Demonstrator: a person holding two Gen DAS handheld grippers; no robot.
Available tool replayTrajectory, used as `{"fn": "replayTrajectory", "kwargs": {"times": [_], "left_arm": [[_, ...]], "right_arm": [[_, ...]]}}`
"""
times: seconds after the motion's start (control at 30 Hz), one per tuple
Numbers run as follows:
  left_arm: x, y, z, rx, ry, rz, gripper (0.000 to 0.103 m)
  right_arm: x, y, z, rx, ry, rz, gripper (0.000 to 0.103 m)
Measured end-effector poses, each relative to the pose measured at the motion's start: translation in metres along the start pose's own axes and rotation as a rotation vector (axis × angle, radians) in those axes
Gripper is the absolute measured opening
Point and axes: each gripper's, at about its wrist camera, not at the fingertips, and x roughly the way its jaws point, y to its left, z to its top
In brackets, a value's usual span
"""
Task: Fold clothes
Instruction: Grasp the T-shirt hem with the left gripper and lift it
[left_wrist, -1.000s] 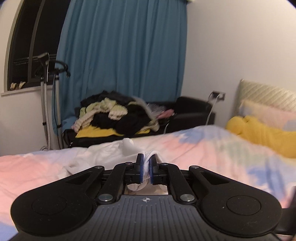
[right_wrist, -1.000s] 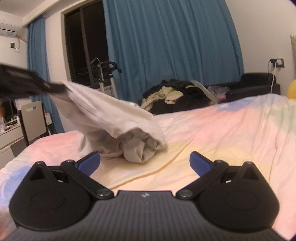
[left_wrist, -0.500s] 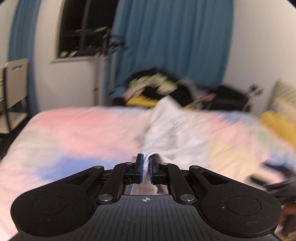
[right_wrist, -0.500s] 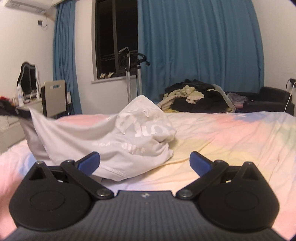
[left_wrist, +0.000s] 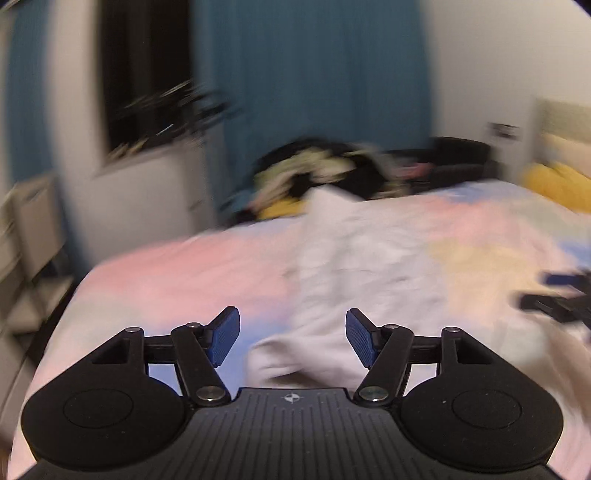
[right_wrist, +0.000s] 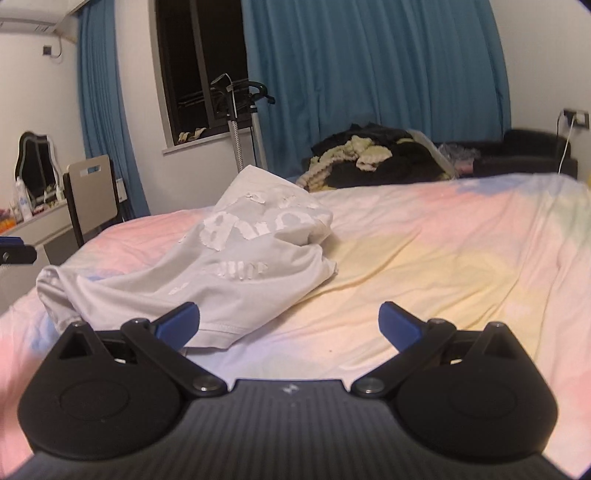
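Both claws spread wide and empty, left claw (left_wrist: 292, 341) over the white printed T-shirt (right_wrist: 236, 266) heaped left of centre on the bed (right_wrist: 443, 258) (right claw (right_wrist: 289, 320) nearby): risks pinching several rumpled layers together.

Bare bedspread (right_wrist: 443, 258) right of the crumpled white shirt (right_wrist: 236, 266) leaves passing room; the clothes pile (right_wrist: 373, 158) blocks the far edge.

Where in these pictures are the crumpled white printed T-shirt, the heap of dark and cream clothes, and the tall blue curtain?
Crumpled white printed T-shirt (right_wrist: 236, 258): right wrist view, on its printed middle.
Heap of dark and cream clothes (right_wrist: 373, 157): right wrist view, on the pile's centre.
Tall blue curtain (right_wrist: 369, 66): right wrist view, on its pleated middle.
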Motion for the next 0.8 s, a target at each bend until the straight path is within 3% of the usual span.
{"fn": "replayTrajectory", "kwargs": {"times": [0.13,0.3,0.47,0.73,0.8], "left_arm": [[0.038,-0.048,-0.017,0.254,0.085,-0.042,0.057],[0.072,-0.078,-0.048,0.561,0.127,-0.013,0.048],[0.082,-0.084,-0.064,0.711,0.128,0.037,0.048],[0.096,-0.107,-0.099,1.077,0.131,0.098,0.049],[0.094,-0.107,-0.101,1.114,0.133,0.094,0.049]], "right_arm": [[0.011,-0.004,0.000,0.048,0.009,0.018,0.103],[0.026,-0.009,-0.004,0.112,0.051,0.023,0.103],[0.047,-0.013,-0.008,0.164,0.104,0.023,0.103],[0.070,-0.028,-0.018,0.207,0.153,0.028,0.103],[0.072,-0.029,-0.019,0.206,0.157,0.024,0.103]]}}
